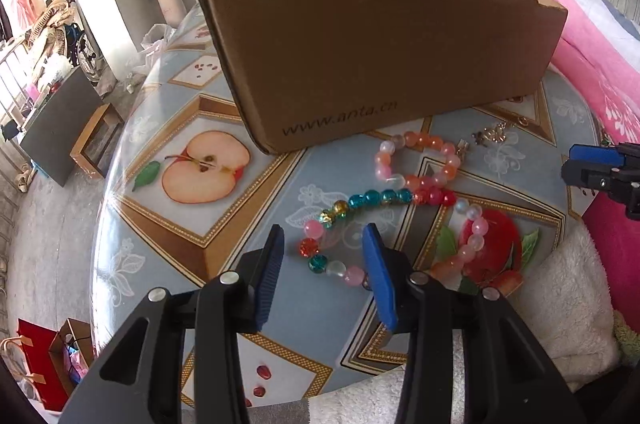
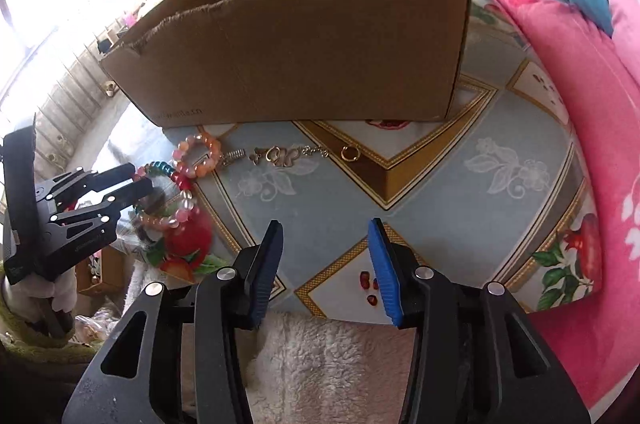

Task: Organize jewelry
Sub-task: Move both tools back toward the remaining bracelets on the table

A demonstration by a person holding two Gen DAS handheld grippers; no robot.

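Several bead bracelets lie tangled on the fruit-print tablecloth (image 1: pixel 224 208) in front of an open cardboard box (image 1: pixel 380 64): a pink-orange one (image 1: pixel 416 160), a teal-and-red strand (image 1: pixel 376 198) and a pale pink one (image 1: pixel 472 236). My left gripper (image 1: pixel 325 236) hangs open low over the strand's near end, its beads between the fingers but untouched. A gold butterfly chain (image 2: pixel 284 155), a gold ring (image 2: pixel 350 153) and a silver clip (image 2: pixel 236 156) lie by the box (image 2: pixel 300 56). My right gripper (image 2: pixel 325 228) is open over bare cloth, empty. The left gripper (image 2: pixel 140 180) shows at the left.
A pink blanket (image 2: pixel 580 104) is heaped along the table's right side. White fluffy fabric (image 2: pixel 320 356) lies at the near edge under the grippers. The round table drops off at the left, with red gift bags (image 1: pixel 36 356) on the floor.
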